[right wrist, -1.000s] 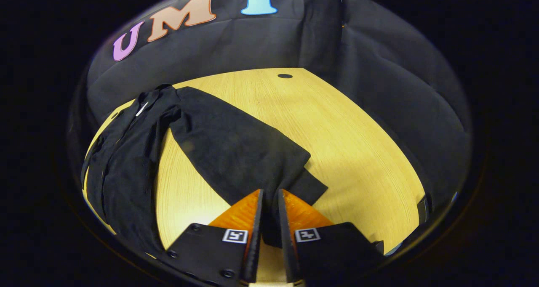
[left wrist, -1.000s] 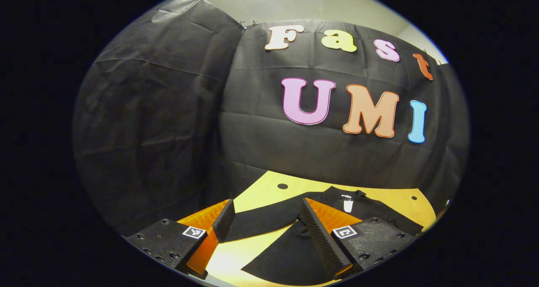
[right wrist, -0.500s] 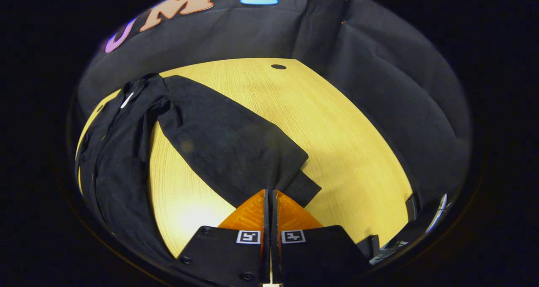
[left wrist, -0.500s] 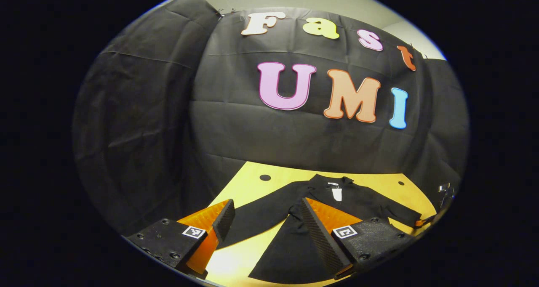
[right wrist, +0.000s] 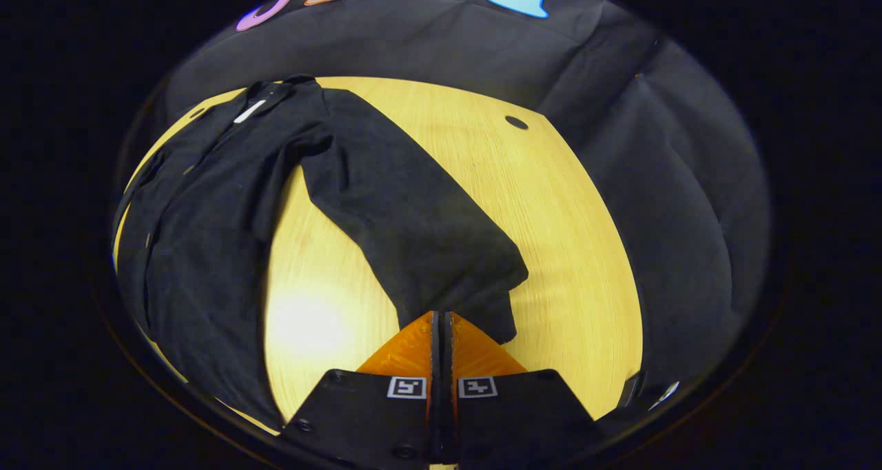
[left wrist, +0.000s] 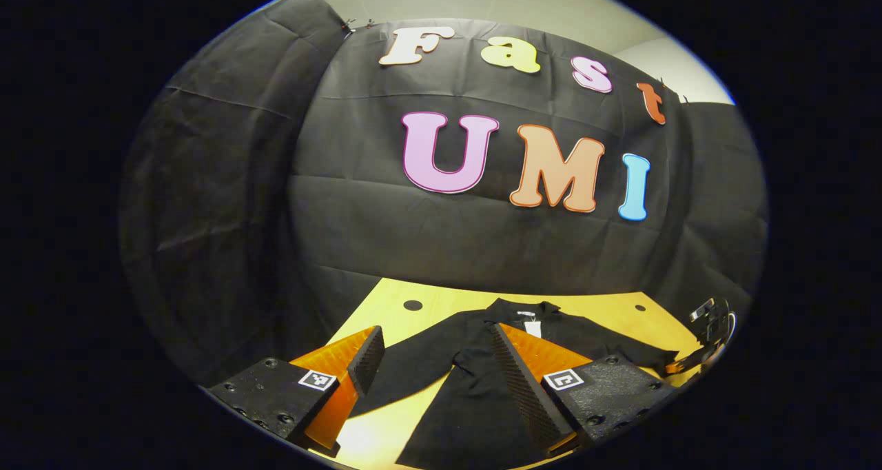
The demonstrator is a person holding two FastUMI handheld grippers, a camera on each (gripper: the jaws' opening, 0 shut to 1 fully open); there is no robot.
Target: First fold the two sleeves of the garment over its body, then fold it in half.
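**First sleeve fold in hand**

The left gripper [left wrist: 434, 360] hovers wide open and empty above the black garment [left wrist: 475, 394] on the wooden table [right wrist: 586, 249]. The right gripper [right wrist: 441, 329] is closed on the right sleeve's cuff [right wrist: 475, 304]. Next, I judge, carry it over the body.

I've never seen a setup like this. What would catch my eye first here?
Probably the black garment spread on the yellow wooden table, its collar toward the far wall. Next, the right gripper, closed on the end of one long sleeve near the table's front. In the left gripper view, the left gripper hangs open above the garment.
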